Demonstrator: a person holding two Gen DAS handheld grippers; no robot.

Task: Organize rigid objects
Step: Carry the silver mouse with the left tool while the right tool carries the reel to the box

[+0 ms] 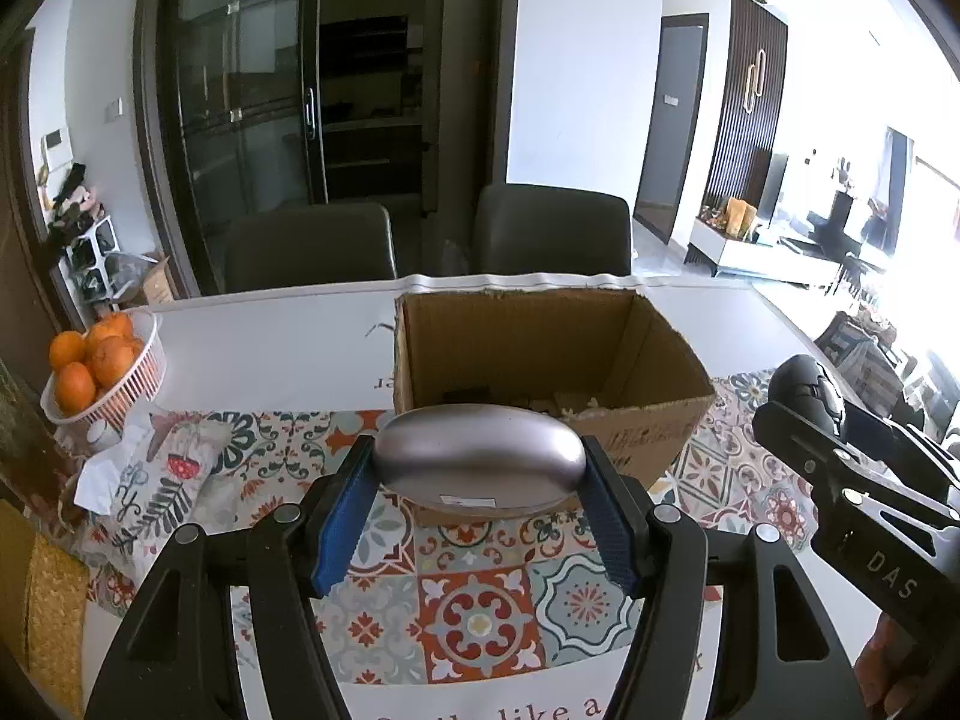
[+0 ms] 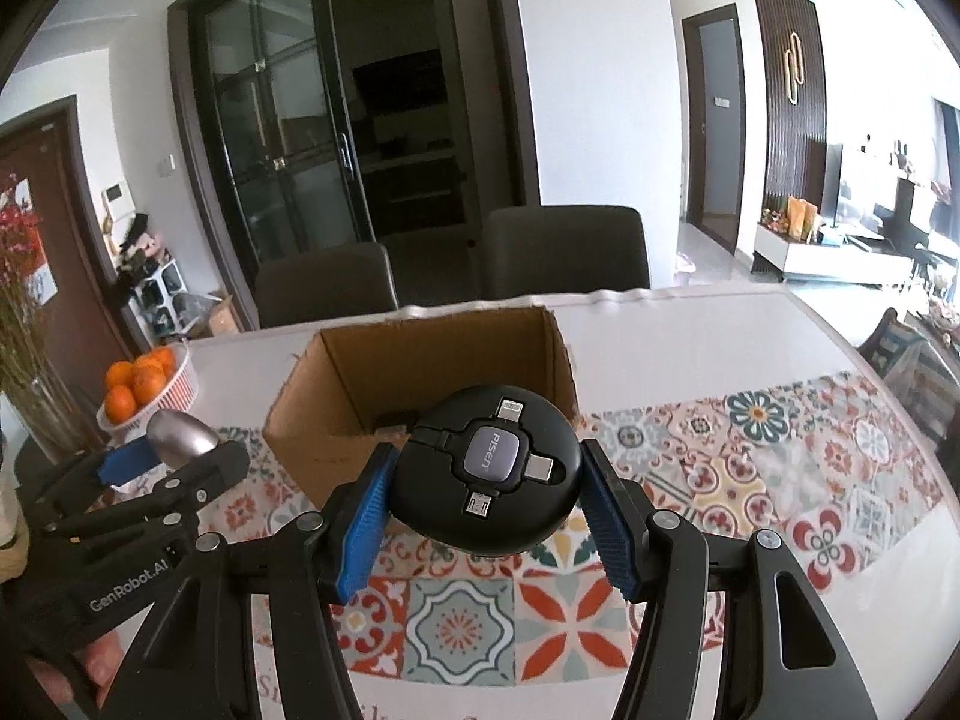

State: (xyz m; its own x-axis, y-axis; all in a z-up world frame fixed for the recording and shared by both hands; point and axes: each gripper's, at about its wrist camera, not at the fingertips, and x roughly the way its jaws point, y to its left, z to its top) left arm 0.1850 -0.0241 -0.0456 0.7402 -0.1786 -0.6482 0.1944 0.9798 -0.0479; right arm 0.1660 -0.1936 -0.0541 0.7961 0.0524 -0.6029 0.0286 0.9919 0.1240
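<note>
blue-padded left tongs (image 1: 480,480) fill the bottom of the left wrist view, clenched on a smooth silver oval case (image 1: 480,456) that sits crosswise between the pads, lifted off the worktop (image 1: 270,342). the right wrist view shows the right tongs (image 2: 486,492) gripping a round black cable reel (image 2: 486,474) by its sides; its face carries a grey centre button marked pisen and plug ends pointing out in a cross. each pair of tongs also shows at the edge of the other view, side by side and apart.

below both lies a patterned tile-print mat (image 1: 474,612) in orange, teal and white, spread over the white worktop.

just beyond the held things stands an open cardboard box (image 1: 528,348), its flaps torn off, resting partly on the mat. some small things lie on its floor, too hidden to name.

to the left, near the worktop's edge, a white slatted basket (image 1: 147,372) holds oranges (image 1: 90,360), with crumpled white paper (image 1: 102,474) in front of it.

behind the worktop two dark chairs (image 1: 312,246) face it, then a dark glass-doored cabinet (image 1: 258,90), a white wall and a bright living area to the right.
</note>
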